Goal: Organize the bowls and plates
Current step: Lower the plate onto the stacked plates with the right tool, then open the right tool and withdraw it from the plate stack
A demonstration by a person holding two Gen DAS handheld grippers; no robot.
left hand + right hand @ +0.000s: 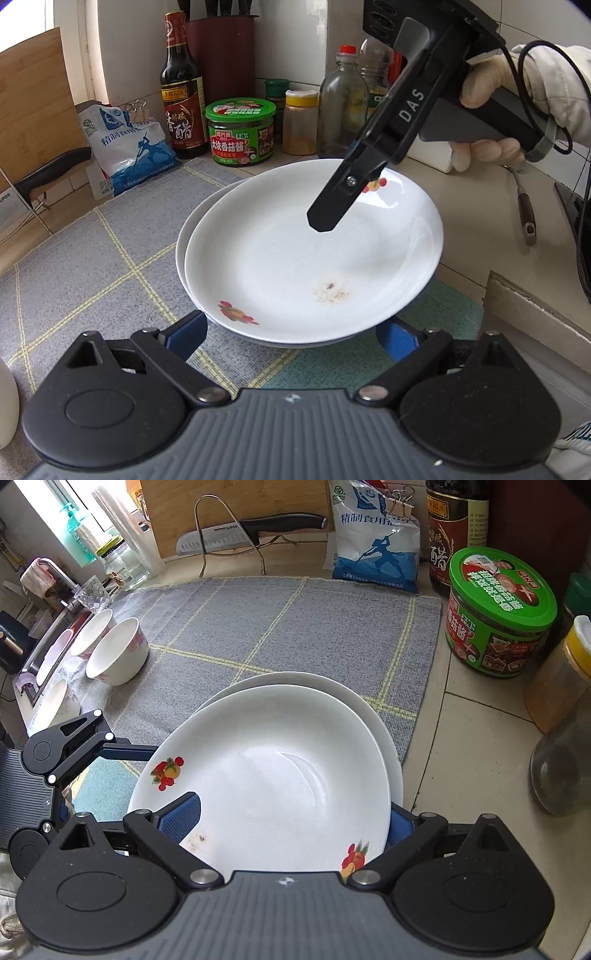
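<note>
Two white plates are stacked on the grey checked mat (110,240). The top plate (295,251) (280,775) bears fruit motifs and a brown smudge; the lower plate (183,240) (332,690) peeks out behind it. My left gripper (291,332) stands open at the stack's near rim, its blue pads (188,332) partly tucked under the rim. My right gripper (291,819) is open at the opposite rim, one pad over the plate's inside and one outside it. In the left wrist view it hangs above the far rim in a gloved hand. Three white bowls (118,653) stand at the mat's left edge.
A green-lidded sauce jar (240,133), a vinegar bottle (181,92), a salt bag (125,147) and spice jars (299,122) line the wall. A knife on a wire rack (229,535) leans by a cutting board. The sink (44,653) lies beyond the bowls.
</note>
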